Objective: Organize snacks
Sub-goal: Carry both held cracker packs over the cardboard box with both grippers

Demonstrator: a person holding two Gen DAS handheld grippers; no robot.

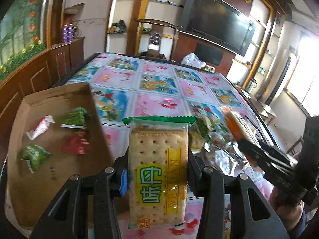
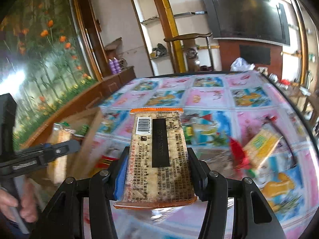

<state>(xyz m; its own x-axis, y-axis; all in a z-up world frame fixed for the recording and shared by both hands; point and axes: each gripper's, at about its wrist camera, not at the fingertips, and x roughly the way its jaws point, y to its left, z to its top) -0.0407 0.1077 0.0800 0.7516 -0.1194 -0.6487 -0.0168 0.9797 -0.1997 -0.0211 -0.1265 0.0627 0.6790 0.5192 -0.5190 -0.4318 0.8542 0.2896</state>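
Observation:
My left gripper (image 1: 157,171) is shut on a green-edged cracker pack (image 1: 157,159), held upright above the table just right of the cardboard box (image 1: 59,99). Inside the box lie several small wrapped snacks: two green ones (image 1: 74,117), a red one (image 1: 76,142) and a white-red one (image 1: 40,127). My right gripper (image 2: 157,169) is shut on an orange-edged cracker pack (image 2: 159,155), its barcode side facing the camera. In the left wrist view that gripper (image 1: 242,144) and its orange pack (image 1: 236,125) show at the right. A pile of loose snacks (image 1: 215,145) lies on the table between them.
The table wears a pink and blue picture-patterned cloth (image 1: 155,83). On it at the right lie another yellow-labelled cracker pack (image 2: 259,147) and a red wrapper (image 2: 239,151). A white plastic bag (image 2: 241,63) sits at the far edge. A hand (image 2: 18,201) holds the left tool.

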